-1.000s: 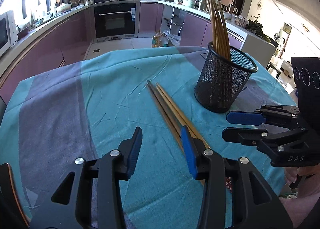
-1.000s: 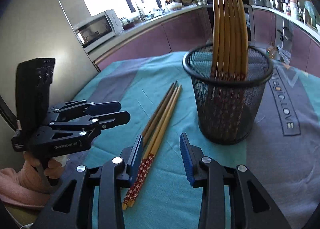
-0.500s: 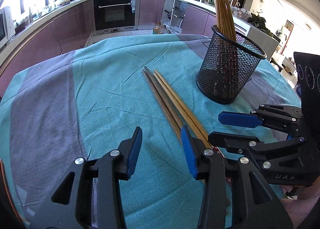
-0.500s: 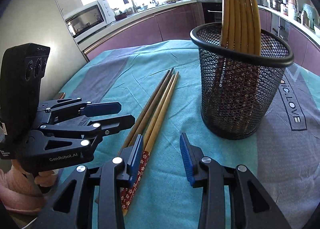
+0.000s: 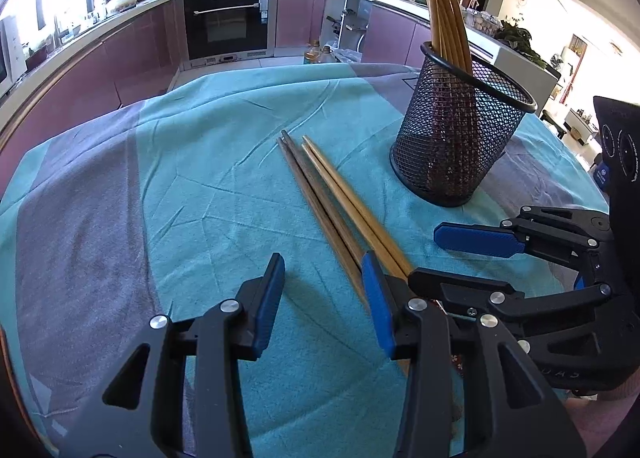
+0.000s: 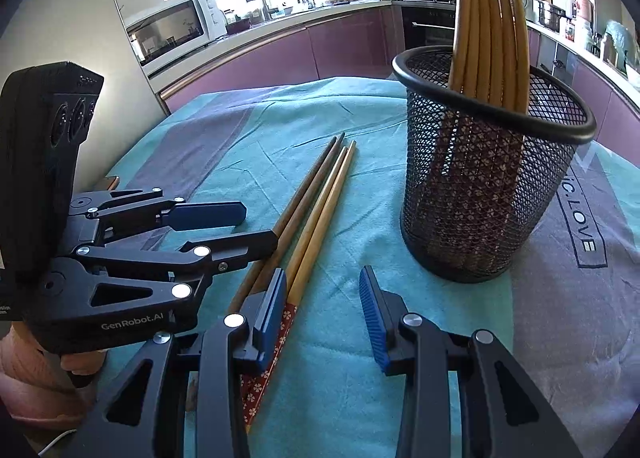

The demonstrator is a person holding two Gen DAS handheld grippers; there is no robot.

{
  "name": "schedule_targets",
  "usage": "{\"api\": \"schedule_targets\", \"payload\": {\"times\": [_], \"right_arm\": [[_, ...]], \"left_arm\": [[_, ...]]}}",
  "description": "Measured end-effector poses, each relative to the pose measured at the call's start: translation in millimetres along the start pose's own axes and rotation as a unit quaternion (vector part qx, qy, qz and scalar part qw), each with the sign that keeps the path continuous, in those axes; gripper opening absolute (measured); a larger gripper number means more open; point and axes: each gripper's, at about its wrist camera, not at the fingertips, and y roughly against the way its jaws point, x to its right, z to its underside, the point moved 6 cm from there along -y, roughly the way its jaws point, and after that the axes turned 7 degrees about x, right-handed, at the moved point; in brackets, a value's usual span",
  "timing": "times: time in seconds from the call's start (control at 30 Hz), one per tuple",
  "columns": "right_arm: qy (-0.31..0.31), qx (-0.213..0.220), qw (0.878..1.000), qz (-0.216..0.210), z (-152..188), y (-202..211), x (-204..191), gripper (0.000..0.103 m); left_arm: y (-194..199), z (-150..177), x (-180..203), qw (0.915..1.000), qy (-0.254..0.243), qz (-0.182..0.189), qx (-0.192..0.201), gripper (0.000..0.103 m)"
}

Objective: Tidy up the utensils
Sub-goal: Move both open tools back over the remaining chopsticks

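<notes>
Now both sets of jaws stand apart with nothing between them; the left gripper (image 5: pixel 322 290) hovers low over the teal cloth (image 5: pixel 200 185), its right finger (image 5: pixel 376 298) over the loose chopsticks (image 5: pixel 332 201); the right gripper (image 6: pixel 322 306) faces it, its left finger over their red patterned ends; the four sticks lie side by side beside the mesh holder (image 6: pixel 488 193), which stands upright with more chopsticks (image 6: pixel 490 25) inside

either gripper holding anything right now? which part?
Nothing held. Left gripper and right gripper both have open jaws; the loose chopsticks lie on the tablecloth beside the mesh holder.
</notes>
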Motion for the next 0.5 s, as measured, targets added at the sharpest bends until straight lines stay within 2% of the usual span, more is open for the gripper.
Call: {"api": "schedule_targets", "payload": {"times": [0.5], "right_arm": [[0.021,-0.005,0.999,0.024,0.7,1.4,5.3,0.034]], "left_arm": [[-2.7,2.2,-1.3,1.0,-0.004,-0.003,-0.006,0.038]]}}
